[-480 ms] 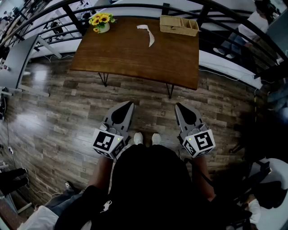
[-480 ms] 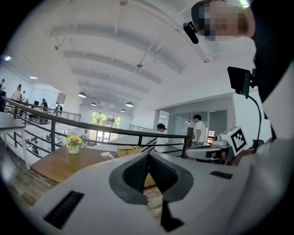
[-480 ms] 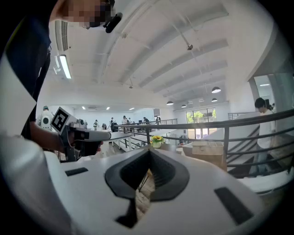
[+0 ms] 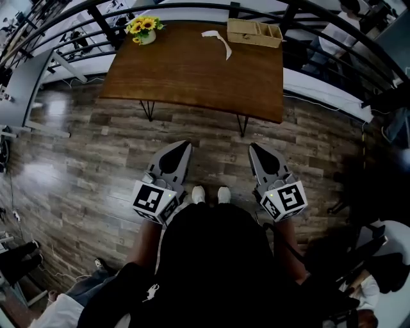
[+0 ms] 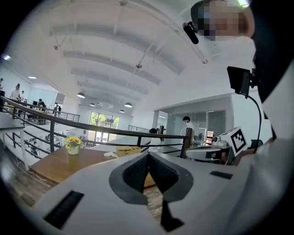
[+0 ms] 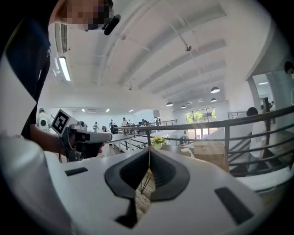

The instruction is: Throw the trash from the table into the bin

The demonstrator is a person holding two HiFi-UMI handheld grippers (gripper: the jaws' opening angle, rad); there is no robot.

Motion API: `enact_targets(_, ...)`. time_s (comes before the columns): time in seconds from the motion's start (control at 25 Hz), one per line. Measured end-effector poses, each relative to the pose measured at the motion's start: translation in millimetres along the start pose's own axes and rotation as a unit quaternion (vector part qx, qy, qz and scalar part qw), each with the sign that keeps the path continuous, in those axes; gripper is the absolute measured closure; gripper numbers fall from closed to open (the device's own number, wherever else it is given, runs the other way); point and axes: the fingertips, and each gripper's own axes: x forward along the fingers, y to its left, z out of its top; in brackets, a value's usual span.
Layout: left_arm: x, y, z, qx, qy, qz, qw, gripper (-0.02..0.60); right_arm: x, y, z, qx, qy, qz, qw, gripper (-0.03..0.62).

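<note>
A crumpled white strip of paper trash (image 4: 218, 40) lies on the far side of the brown wooden table (image 4: 192, 77); in the left gripper view the paper (image 5: 110, 154) shows small, next to the box. My left gripper (image 4: 182, 148) and right gripper (image 4: 255, 149) are held side by side over the wood floor, well short of the table, both pointing at it. Each is shut with nothing in it: the jaws meet tip to tip in the left gripper view (image 5: 148, 156) and in the right gripper view (image 6: 149, 153).
A vase of yellow flowers (image 4: 144, 30) stands at the table's far left corner and an open wooden box (image 4: 254, 32) at its far right. A black railing (image 4: 192, 9) runs behind the table. Other people stand at the right (image 4: 339, 32). My white shoes (image 4: 210, 194) show between the grippers.
The table and the things on it sit slightly higher in the head view. Both grippers stay shut in about the same place.
</note>
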Motion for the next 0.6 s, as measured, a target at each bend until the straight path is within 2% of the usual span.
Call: enact_targets(0.6, -18, -1, -4, 0.004, 0.002, -0.018, 0.9998, 0.569, -14, 16, -2, 0.012, -0.008, -0.025, 1.000, 0.580)
